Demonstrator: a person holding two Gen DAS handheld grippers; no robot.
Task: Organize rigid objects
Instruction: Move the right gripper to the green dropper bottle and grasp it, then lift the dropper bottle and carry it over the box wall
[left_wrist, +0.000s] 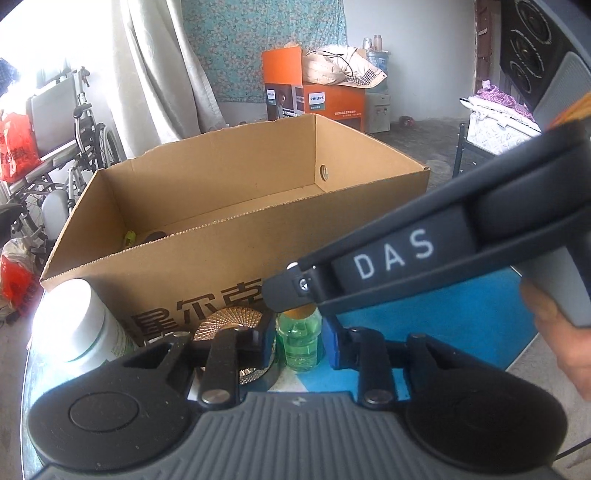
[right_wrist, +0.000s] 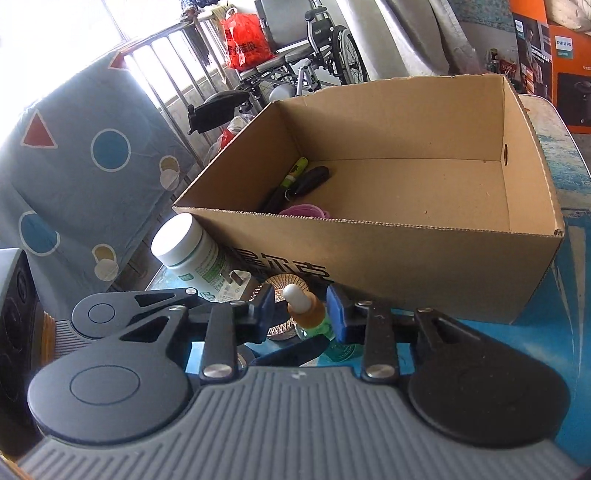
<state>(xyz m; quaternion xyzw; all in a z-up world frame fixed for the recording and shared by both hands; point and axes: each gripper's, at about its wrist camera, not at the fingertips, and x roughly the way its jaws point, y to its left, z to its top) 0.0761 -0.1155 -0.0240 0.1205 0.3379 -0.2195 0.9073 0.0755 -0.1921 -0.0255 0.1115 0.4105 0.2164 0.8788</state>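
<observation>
A small green dropper bottle (left_wrist: 300, 341) stands upright on the blue table (left_wrist: 443, 314), just before the cardboard box (left_wrist: 207, 206). The left gripper (left_wrist: 300, 345) pinches its body; the right gripper (right_wrist: 301, 310) flanks its neck, contact unclear. A ribbed glass dish (left_wrist: 225, 325) and white jar (left_wrist: 79, 321) sit beside it.
</observation>
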